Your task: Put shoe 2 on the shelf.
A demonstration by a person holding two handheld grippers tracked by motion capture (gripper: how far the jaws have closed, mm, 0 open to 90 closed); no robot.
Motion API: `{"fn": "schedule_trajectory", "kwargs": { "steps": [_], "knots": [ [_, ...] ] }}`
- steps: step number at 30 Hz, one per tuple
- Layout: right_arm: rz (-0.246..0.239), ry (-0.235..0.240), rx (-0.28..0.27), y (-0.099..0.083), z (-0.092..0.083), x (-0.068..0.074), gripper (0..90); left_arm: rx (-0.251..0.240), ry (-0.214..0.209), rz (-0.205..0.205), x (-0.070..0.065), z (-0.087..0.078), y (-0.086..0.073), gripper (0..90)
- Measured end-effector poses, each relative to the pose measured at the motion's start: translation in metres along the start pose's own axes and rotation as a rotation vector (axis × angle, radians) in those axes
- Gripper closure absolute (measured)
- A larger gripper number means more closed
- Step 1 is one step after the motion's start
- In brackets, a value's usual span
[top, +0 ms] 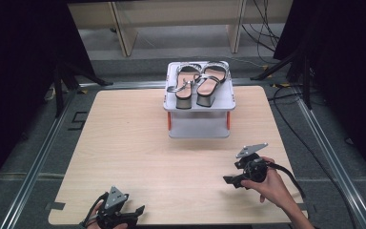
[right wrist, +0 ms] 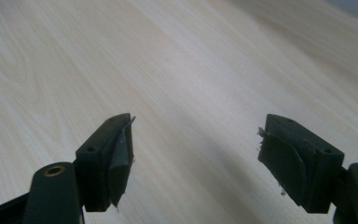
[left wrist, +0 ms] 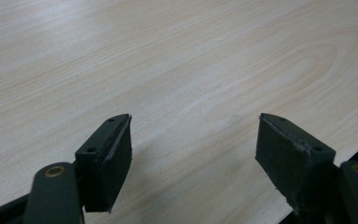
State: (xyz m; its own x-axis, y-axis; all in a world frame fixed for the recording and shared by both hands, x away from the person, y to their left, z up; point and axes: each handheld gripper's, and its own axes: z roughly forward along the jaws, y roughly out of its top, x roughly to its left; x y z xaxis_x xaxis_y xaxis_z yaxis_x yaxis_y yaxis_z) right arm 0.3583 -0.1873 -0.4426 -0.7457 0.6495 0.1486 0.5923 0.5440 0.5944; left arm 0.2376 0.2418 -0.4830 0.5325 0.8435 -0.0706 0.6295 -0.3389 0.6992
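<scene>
Nearest the high camera, the left gripper [top: 134, 210] is sitting at the near-left edge of the table [top: 138, 152], held in the person's left hand [top: 91, 217], with its grey three-cornered plate facing up. Its jaws are standing wide apart with nothing between them; in the left gripper view the two black pads [left wrist: 112, 161] are framing bare light wood grain, and the table edge is showing at the lower right corner.

Right gripper [top: 232, 180] is hovering low over the near-right part of the table, gripped by the right hand [top: 270, 183], cable trailing off toward the right. Its jaws are pointing toward the left of the high view. In the right gripper view the jaws are also standing wide apart and empty; both pads [right wrist: 116, 161] are showing frayed, peeling edges. Only plain tabletop is lying under them.

Sandals [top: 198, 85] are resting side by side as a pair on the top shelf of a small white two-tier rack [top: 224, 102] at the far middle of the table, heels toward the person. Rack uprights are showing orange at the front. Lower shelf [top: 198, 130] is carrying nothing that I can see.

Both grippers are well apart from the rack and from each other.
</scene>
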Motion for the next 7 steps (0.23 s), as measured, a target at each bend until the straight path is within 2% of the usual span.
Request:
{"fn": "schedule_trajectory", "kwargs": {
  "steps": [2, 3, 6, 7],
  "knots": [
    [-0.014, -0.005, 0.005, -0.0029, 0.0010, -0.0008, 25.8, -0.007, -0.011, -0.009, -0.0007, -0.0006, 0.0000, 26.4],
    [-0.012, -0.002, 0.008, -0.0037, 0.0012, -0.0012, 25.8, -0.001, 0.007, 0.002, 0.0002, 0.0002, 0.0000, 26.4],
    [-0.010, -0.015, 0.011, -0.0047, 0.0021, 0.0001, 25.2, 0.000, 0.006, 0.002, 0.0002, -0.0001, 0.0000, 26.3],
    [-0.026, -0.015, 0.009, -0.0049, 0.0032, -0.0005, 25.2, -0.003, 0.002, 0.001, 0.0000, -0.0004, 0.0002, 26.2]
  ]
}}
